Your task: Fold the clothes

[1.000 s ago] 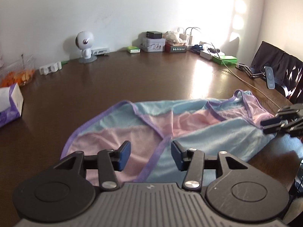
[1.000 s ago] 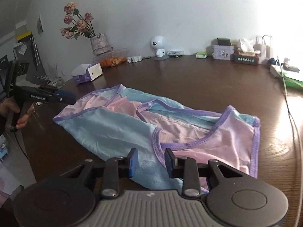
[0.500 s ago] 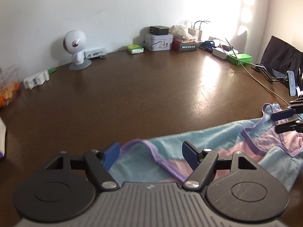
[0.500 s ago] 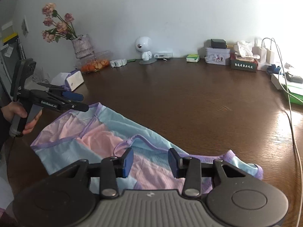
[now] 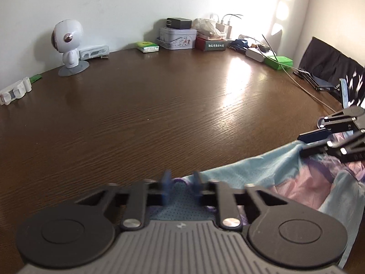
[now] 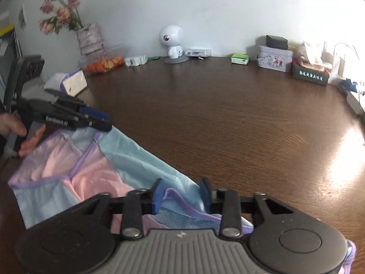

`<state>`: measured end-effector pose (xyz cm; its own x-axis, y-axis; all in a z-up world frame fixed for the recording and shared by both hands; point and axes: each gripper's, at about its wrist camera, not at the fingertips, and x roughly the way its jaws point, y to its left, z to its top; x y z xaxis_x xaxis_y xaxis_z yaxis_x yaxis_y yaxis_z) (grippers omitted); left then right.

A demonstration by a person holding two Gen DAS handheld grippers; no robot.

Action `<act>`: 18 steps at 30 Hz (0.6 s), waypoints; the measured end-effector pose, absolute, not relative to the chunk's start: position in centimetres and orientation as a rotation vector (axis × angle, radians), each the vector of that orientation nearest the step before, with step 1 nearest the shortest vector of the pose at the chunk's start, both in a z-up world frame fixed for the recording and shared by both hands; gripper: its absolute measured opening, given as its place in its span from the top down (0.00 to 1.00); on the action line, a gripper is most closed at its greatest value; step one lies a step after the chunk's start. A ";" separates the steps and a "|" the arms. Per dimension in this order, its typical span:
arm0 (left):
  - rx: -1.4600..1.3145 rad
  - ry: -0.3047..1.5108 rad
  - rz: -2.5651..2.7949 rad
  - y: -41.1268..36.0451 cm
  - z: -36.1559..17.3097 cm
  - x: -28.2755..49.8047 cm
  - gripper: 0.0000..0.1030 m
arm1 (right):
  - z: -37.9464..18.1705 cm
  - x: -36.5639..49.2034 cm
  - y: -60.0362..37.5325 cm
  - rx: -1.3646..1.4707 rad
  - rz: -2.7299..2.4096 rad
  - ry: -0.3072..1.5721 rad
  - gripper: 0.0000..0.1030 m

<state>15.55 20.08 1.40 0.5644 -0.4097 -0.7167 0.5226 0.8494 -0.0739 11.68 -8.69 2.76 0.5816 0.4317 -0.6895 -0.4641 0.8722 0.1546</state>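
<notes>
The garment (image 6: 127, 159), a thin mesh top in light blue and pink with purple binding, lies along the near edge of the dark wooden desk (image 5: 159, 114), stretched between the two claws. The left claw (image 5: 181, 188) is closing, with a purple-trimmed corner of the cloth between its blue pads; motion blur hides whether they press yet. The right claw (image 6: 181, 194) is closing too, and a fold of the blue cloth and its purple edge stands between its pads, which do not quite touch it in the right wrist view. A hand (image 6: 16, 129) holds the left tool's grip. Judging by this, folding has barely begun: both corners are being taken, no finished fold shows, and carrying that edge over remains to be done.
</notes>
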 end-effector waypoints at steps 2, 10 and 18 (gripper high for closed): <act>0.172 0.756 -0.561 19.9 2.1 14.6 0.96 | 2.9 11.7 -8.5 -0.056 0.537 0.801 0.96; 0.210 0.601 -0.527 19.7 6.8 7.7 0.96 | 5.9 8.0 -8.6 -0.131 0.571 0.677 0.97; 0.120 0.739 -0.443 20.1 3.3 0.0 0.94 | 5.3 0.1 -8.9 -0.245 0.732 0.762 0.95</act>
<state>-0.02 20.11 3.30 0.6516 -0.3478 -0.6741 0.4311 0.9010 -0.0482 0.15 -8.93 5.25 0.4940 0.5124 -0.7024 -0.6812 0.7301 0.0535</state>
